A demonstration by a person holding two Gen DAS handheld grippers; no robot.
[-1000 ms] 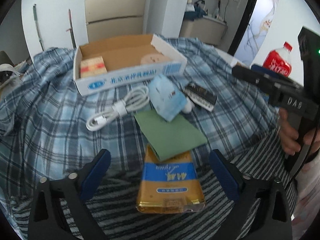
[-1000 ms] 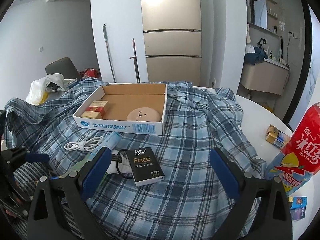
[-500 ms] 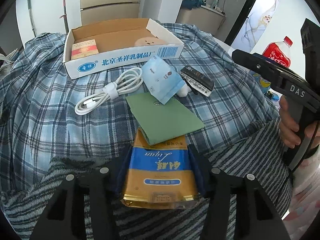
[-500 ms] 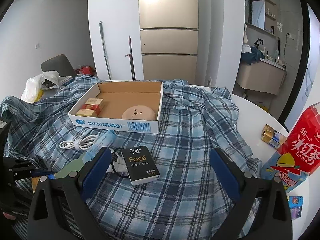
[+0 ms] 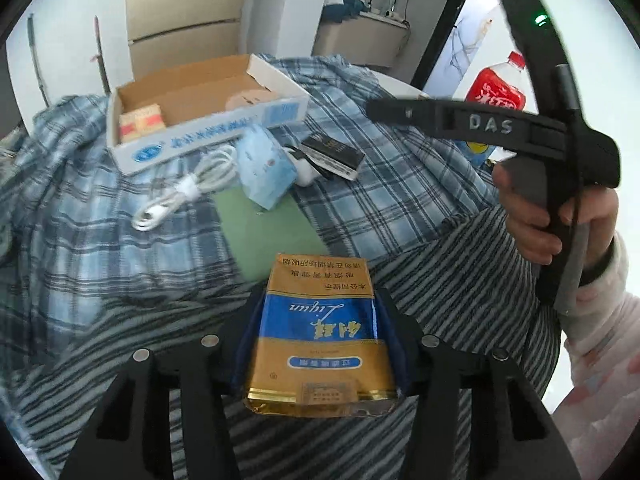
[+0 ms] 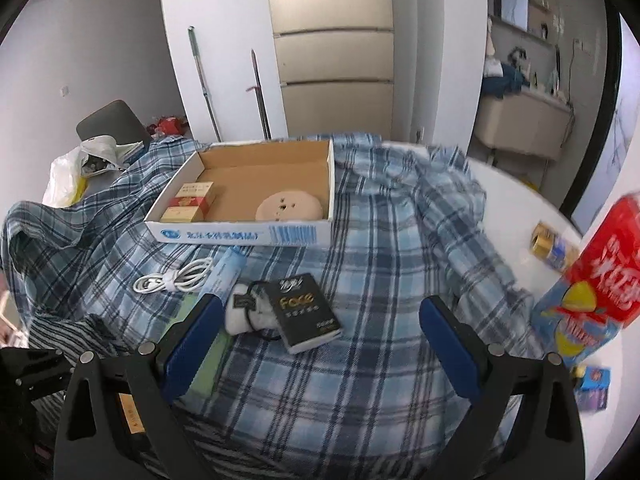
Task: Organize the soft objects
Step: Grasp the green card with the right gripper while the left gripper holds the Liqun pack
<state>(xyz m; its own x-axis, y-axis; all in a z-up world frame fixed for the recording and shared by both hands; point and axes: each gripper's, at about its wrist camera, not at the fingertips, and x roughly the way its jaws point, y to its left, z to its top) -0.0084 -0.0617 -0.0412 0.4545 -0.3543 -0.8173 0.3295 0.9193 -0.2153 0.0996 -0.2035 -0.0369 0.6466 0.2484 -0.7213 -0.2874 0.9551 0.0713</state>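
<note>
My left gripper [image 5: 320,340] is shut on a gold and blue soft packet [image 5: 320,336], held above a striped cloth [image 5: 440,264]. Ahead lie a green cloth [image 5: 260,232], a light blue tissue pack [image 5: 264,168], a white cable [image 5: 188,188] and a black Face pack [image 5: 332,152]. My right gripper [image 6: 320,340] is open and empty above the plaid cloth [image 6: 380,248], with the black Face pack [image 6: 306,312] between its fingers and farther off. The cardboard box [image 6: 240,234] holds red and gold packets [image 6: 192,202] and a round beige item [image 6: 290,210].
A red drink bottle [image 6: 604,280] stands at the right on the white table [image 6: 516,196], with a gold packet [image 6: 554,246] and a small blue box [image 6: 592,386] nearby. A chair [image 6: 112,124] with a plastic bag stands at the left.
My left gripper has closed on the gold and blue packet and lifted it off the striped cloth. My right gripper has moved slightly and stays open.
</note>
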